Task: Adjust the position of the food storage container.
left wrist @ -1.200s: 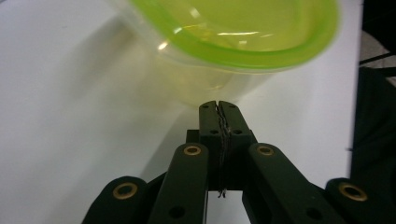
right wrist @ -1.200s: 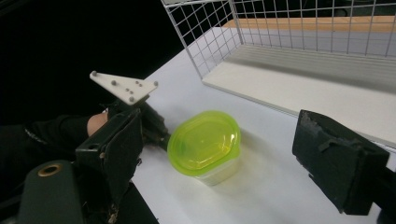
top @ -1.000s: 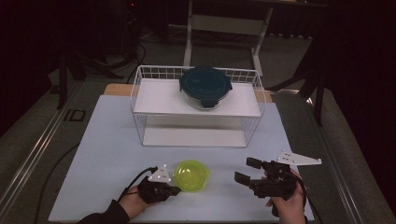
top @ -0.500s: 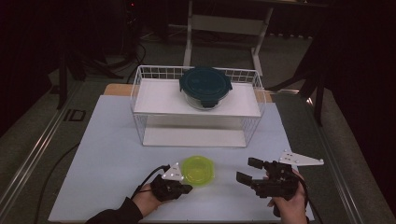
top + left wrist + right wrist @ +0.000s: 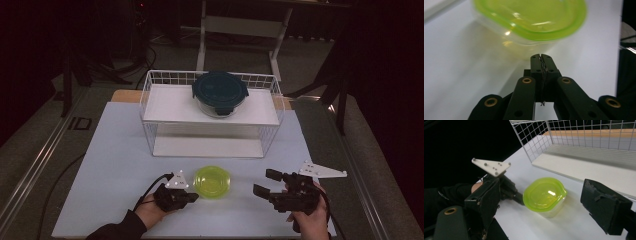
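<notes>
While your left gripper (image 5: 192, 197) lay with its jaws pressed together on nothing, its tips sat just beside the green-lidded tub (image 5: 212, 181) on the white table (image 5: 115, 165), in front of the wire rack (image 5: 150, 95). Your right gripper (image 5: 266, 182) stood wide open and empty, apart from the tub.

A lidded tub (image 5: 212, 181) sits on the tabletop (image 5: 115, 165) between the left gripper (image 5: 192, 197) and right gripper (image 5: 265, 184); behind it, a wire rack (image 5: 150, 100) carries a lidded bowl (image 5: 220, 93).
</notes>
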### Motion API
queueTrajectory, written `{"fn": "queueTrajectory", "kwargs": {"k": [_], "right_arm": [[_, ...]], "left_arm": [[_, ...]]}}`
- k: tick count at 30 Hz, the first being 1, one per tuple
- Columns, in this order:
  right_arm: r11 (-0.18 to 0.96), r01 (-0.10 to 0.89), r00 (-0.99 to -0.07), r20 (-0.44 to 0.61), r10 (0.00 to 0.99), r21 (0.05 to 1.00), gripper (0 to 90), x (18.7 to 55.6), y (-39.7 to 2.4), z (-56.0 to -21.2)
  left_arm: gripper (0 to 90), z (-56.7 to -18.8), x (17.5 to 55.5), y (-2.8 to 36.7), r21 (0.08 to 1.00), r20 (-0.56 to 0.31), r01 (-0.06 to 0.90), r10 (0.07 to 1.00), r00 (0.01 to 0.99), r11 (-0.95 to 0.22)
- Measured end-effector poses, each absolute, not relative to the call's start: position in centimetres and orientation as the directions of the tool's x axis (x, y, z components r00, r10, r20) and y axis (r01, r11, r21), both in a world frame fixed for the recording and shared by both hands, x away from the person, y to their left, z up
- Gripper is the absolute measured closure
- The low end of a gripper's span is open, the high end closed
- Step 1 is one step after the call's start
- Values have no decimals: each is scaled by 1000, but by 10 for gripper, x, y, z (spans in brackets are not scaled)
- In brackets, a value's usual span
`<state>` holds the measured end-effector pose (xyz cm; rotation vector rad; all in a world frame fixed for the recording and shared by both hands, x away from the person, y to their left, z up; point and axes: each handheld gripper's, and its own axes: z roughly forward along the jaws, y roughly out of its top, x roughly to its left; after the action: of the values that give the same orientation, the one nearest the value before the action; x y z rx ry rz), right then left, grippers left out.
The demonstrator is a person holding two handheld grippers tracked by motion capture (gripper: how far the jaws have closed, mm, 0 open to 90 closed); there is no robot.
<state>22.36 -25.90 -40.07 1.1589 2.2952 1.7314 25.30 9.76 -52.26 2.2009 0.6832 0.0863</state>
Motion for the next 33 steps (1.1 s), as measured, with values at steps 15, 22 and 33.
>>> {"fn": "queueTrajectory", "kwargs": {"k": [15, 22, 33], "right_arm": [[98, 531, -721, 388, 574, 841, 158, 224, -258, -402], [95, 530, -719, 388, 577, 842, 158, 223, -259, -402], [108, 522, -721, 370, 586, 846, 171, 223, -262, -404]], "left_arm": [[884, -530, 270, 88, 722, -177, 475, 529, 830, -503], [883, -532, 273, 79, 719, -188, 480, 525, 830, -503], [765, -506, 267, 108, 773, -223, 498, 567, 793, -393]]}}
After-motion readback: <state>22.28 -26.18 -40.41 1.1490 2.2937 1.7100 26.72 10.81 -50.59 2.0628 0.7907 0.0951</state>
